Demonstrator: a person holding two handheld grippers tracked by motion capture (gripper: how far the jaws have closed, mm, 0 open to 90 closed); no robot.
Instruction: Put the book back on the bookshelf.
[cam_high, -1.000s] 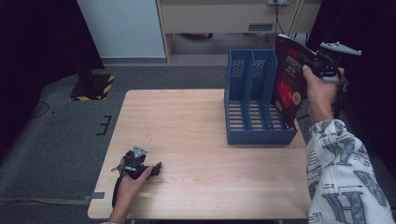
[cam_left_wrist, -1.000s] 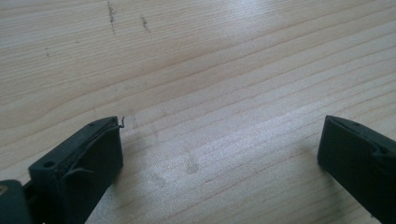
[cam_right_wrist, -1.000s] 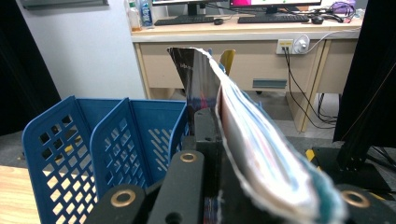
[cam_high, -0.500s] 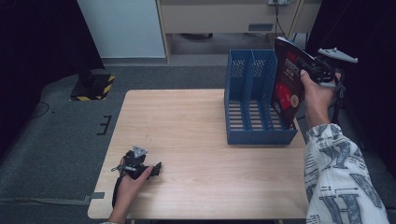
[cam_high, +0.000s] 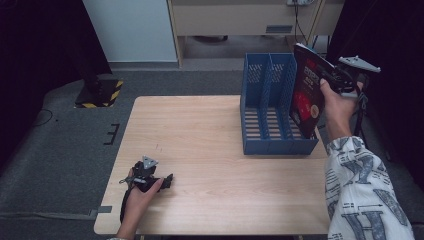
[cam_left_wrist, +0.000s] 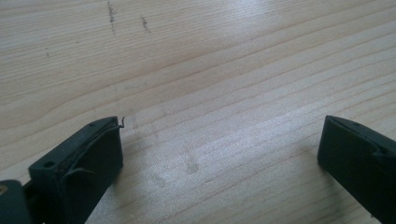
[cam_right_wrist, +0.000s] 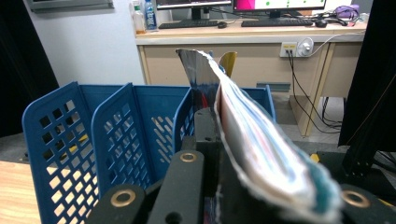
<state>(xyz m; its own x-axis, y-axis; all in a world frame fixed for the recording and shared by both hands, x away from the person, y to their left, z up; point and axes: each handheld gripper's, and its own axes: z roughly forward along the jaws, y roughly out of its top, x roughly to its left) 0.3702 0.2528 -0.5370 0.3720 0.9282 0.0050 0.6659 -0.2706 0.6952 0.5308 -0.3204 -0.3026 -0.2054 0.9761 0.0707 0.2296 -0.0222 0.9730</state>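
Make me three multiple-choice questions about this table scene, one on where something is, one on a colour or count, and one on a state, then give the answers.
1. Where does the left tool rest?
A. on the light wooden table, near its front left corner
B. inside the rack
C. on the grey floor

2. What colour is the slotted plastic file rack?
A. green
B. blue
C. white

3. What is the right tool doing?
A. hanging open
B. lying on the table
C. clamping the glossy red-and-black magazine

Answers: 1 A, the high view shows it on the wood there. 2 B, its walls are blue. 3 C, the right gripper view shows the pages pinched between its jaws.
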